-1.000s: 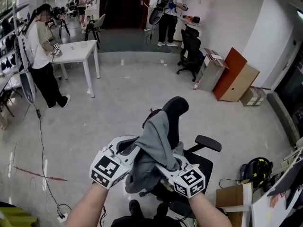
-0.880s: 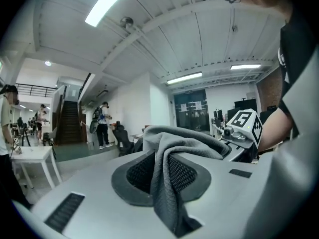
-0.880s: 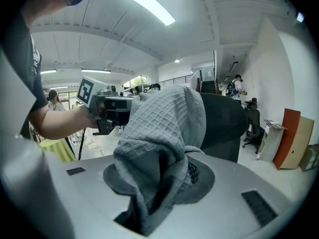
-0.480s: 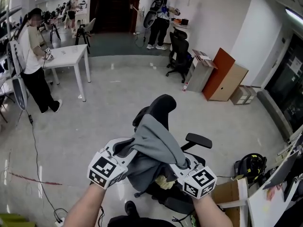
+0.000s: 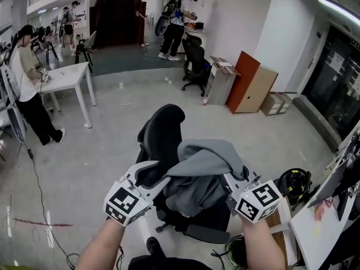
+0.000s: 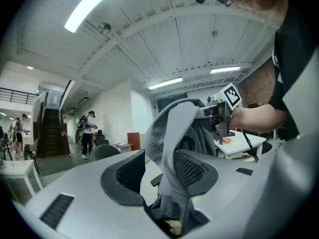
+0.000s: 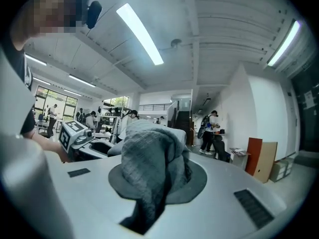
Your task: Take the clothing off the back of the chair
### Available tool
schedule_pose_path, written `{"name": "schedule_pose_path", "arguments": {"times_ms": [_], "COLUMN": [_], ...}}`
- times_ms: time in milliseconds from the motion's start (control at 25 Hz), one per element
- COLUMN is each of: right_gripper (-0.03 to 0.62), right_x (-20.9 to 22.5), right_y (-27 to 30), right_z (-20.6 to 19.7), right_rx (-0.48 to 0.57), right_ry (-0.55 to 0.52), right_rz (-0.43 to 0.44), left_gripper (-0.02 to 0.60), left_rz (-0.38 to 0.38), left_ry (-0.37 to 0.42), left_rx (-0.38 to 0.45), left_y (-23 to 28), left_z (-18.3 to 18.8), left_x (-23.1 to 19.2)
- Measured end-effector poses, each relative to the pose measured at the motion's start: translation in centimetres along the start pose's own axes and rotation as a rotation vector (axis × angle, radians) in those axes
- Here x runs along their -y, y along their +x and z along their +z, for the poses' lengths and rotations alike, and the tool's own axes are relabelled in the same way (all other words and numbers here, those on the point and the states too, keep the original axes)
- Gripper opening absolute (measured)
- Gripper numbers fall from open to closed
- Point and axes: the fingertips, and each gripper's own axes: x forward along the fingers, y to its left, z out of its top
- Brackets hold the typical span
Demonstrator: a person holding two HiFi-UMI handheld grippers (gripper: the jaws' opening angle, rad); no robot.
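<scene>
Grey clothing [image 5: 205, 170] — looks soft, light, limp — hangs over the chair [image 5: 164, 131] seat, clear of its back | right claw [image 5: 226, 180] has just closed on a bunched fold | left claw [image 5: 156, 176]: jaws just opening, cloth loose between them | grip thick folds

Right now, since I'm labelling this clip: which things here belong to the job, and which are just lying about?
Job in hand:
gray garment
black chair, its back now bare

Just lying about:
white table
orange cabinet
cardboard box
second office chair
</scene>
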Motion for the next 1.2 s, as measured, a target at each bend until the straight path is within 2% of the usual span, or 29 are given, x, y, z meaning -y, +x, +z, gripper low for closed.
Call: {"name": "schedule_pose_path", "arguments": {"times_ms": [120,280,520,680,800,920,1000,1120,1200], "right_gripper": [0.066,0.066,0.066,0.066,0.066,0.066,0.066,0.067,0.066], "right_x": [2.0,3.8,4.7,4.1,2.9,1.8,1.1,0.2,-0.5], "right_y": [-3.9,-10.2,-18.1,-23.3,-26.1,-26.9,-27.0,-27.2,-27.1], "right_z": [0.4,0.7,3.7,9.0,12.2,13.1,13.1,13.1,13.1], "right_rx": [0.009,0.032,0.084,0.168,0.218,0.229,0.229,0.229,0.227], "right_ry": [0.025,0.043,0.013,-0.043,-0.062,-0.059,-0.053,-0.029,-0.014], "right_rz": [-0.089,-0.187,-0.277,-0.289,-0.272,-0.254,-0.245,-0.230,-0.220], "left_gripper": [0.184,0.184,0.181,0.181,0.199,0.277,0.306,0.332,0.345], "left_rz": [-0.023,-0.048,-0.106,-0.155,-0.242,-0.391,-0.470,-0.531,-0.545], "left_ry": [0.007,-0.023,-0.038,-0.021,-0.002,0.011,0.032,0.020,-0.013], "left_rx": [-0.014,-0.026,-0.041,-0.044,-0.031,-0.012,-0.034,-0.062,-0.041], "left_y": [0.2,0.3,0.6,1.1,1.5,2.1,2.6,3.5,3.8], "left_z": [0.2,0.2,0.4,2.0,3.7,4.8,4.5,3.5,3.6], "left_x": [2.6,6.6,12.6,17.3,21.8,27.3,30.6,33.3,33.7]}}
